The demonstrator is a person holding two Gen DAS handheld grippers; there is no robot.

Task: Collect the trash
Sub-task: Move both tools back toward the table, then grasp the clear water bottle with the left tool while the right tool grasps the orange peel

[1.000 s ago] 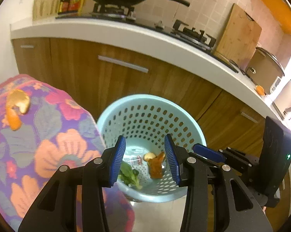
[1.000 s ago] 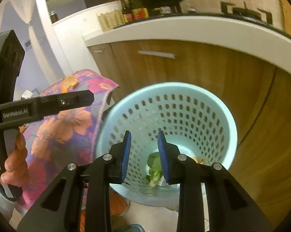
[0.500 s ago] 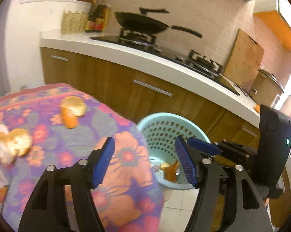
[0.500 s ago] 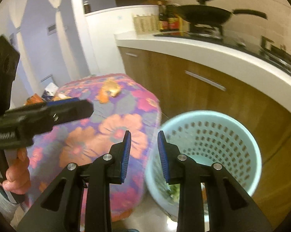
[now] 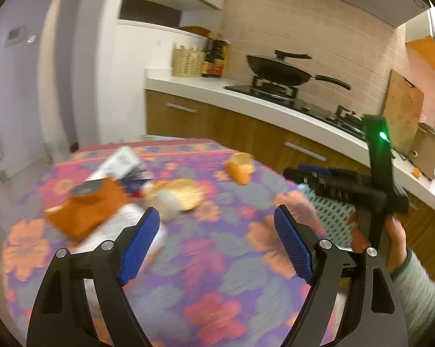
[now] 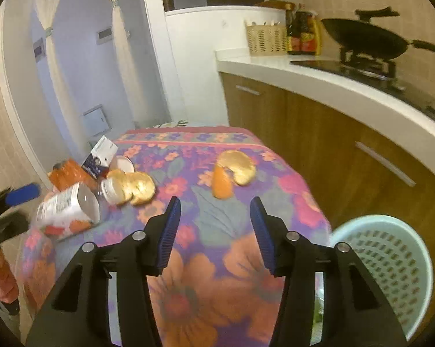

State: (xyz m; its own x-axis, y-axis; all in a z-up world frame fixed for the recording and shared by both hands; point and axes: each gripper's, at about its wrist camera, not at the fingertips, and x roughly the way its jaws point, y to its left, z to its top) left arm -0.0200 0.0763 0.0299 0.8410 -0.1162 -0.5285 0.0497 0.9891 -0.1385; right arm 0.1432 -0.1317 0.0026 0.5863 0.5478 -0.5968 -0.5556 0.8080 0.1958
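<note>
Blue-padded and empty, my left gripper and right gripper have both just been opening above the flowered tablecloth. Orange peel, a can and cartons lie ahead; the pale-green basket stands just beside the table.

tablecloth: purple ground — big orange and pink flowers, grey-green leaves
basket: pale mint, rows of holes
peel: orange outside, pale yellow inside
can: white with red — silver end
cabinets: brown wood grain
wok: black
</note>
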